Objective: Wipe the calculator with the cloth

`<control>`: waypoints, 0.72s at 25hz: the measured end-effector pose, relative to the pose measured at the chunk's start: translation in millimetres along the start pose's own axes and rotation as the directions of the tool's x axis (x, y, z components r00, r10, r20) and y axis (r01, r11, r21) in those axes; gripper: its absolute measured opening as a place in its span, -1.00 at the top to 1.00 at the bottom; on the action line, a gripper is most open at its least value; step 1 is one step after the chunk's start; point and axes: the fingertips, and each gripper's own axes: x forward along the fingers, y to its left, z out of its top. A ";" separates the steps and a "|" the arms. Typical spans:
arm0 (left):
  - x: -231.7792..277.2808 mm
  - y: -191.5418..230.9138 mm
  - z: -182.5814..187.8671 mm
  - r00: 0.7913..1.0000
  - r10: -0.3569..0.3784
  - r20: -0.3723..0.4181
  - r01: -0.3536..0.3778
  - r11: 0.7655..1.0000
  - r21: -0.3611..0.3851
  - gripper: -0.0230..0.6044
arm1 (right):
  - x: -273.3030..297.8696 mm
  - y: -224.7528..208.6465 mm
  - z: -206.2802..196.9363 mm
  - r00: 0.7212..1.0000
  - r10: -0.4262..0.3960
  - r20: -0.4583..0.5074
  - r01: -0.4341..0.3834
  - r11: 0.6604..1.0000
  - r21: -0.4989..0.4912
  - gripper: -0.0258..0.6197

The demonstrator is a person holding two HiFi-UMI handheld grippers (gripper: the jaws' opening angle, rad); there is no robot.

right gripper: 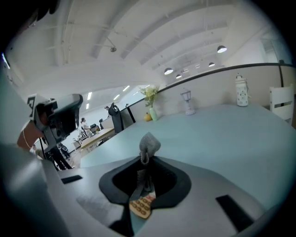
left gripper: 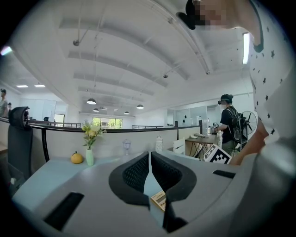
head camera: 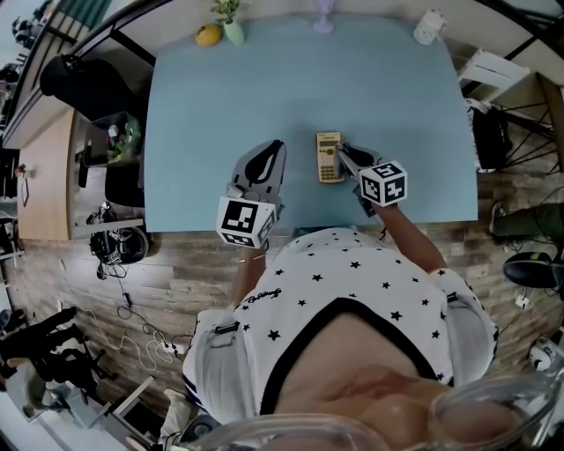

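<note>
Pinching a scrap of grey knitted cloth (right gripper: 149, 144) tight between its jaws, the right gripper (right gripper: 145, 159) hangs at the right-hand edge of the tan pocket calculator (head camera: 330, 157). The calculator lies flat on the pale blue bench (head camera: 203, 132), close to the person's side. In the right gripper view the cloth pokes up past the jaw tips and the calculator's keys show just beneath. Whether the cloth is pressing on the face I can't tell. The left gripper (head camera: 275, 145) sits just left of the calculator, apart from it, its jaws closed together on nothing. To my eye the cloth is in hand and the wiping is at its start or under way; nothing shows how much of the face has been covered, so most strokes may be left. There is plenty of room, as the only other things are well apart along the far edge: a yellow fruit (head camera: 208, 35), a small vase of flowers (head camera: 231, 26), a clear goblet (head camera: 323, 18) and a white jar (head camera: 429, 26). The near edge is the one to mind, since a hard pull towards the person could slide the unheld calculator off.
</note>
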 end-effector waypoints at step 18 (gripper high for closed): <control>-1.0 9.3 -0.4 1.000 0.025 -0.009 -0.025 1.000 0.002 0.80 | -53.3 45.9 145.2 0.913 0.068 0.401 0.003 0.985 -0.174 0.78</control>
